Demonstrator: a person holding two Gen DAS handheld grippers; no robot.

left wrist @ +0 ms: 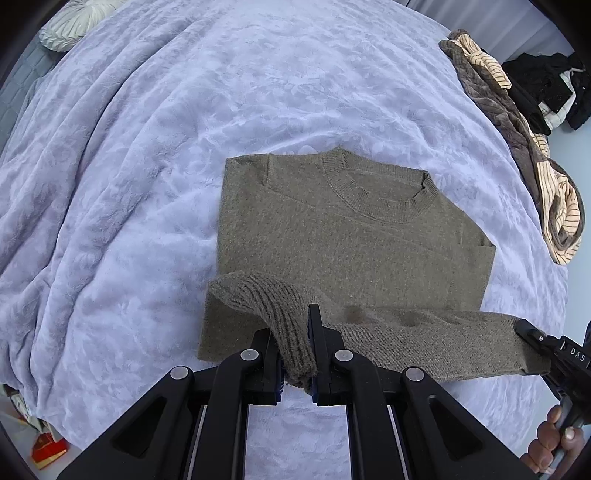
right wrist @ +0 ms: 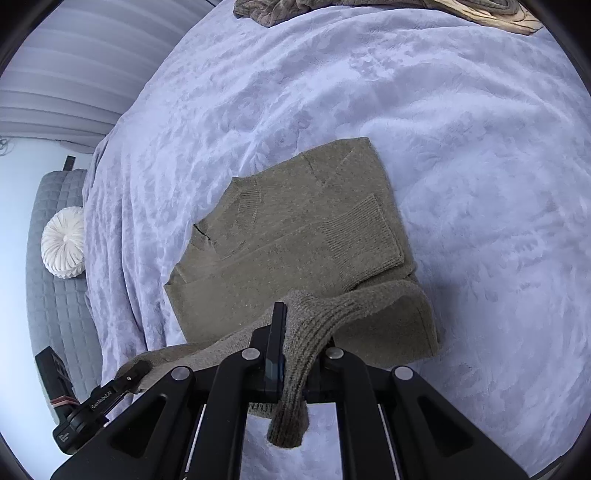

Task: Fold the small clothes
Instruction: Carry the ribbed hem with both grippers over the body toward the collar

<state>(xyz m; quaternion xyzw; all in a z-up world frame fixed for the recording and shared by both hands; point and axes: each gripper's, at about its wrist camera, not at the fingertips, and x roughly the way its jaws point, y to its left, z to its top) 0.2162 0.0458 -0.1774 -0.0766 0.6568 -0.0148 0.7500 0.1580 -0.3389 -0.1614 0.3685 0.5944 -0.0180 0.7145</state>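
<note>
The olive sweater [left wrist: 354,236] lies mid-bed, collar at the far end, one sleeve already folded across its chest. The left gripper [left wrist: 297,350] and right gripper [right wrist: 295,354] are each clamped tight on the near hem, lifted for what looks like the crosswise fold; that remains. The lilac bedspread [left wrist: 147,184] is rumpled. More clothes [left wrist: 517,140] wait far right, with a white cushion [right wrist: 64,242] at the bedside.

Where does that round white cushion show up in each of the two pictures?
Left wrist view: the round white cushion sits at the top left edge, partly cut off.
Right wrist view: it lies at the far left, halfway down.
Shared landmark: the olive sweater on the lilac bedspread.
</note>
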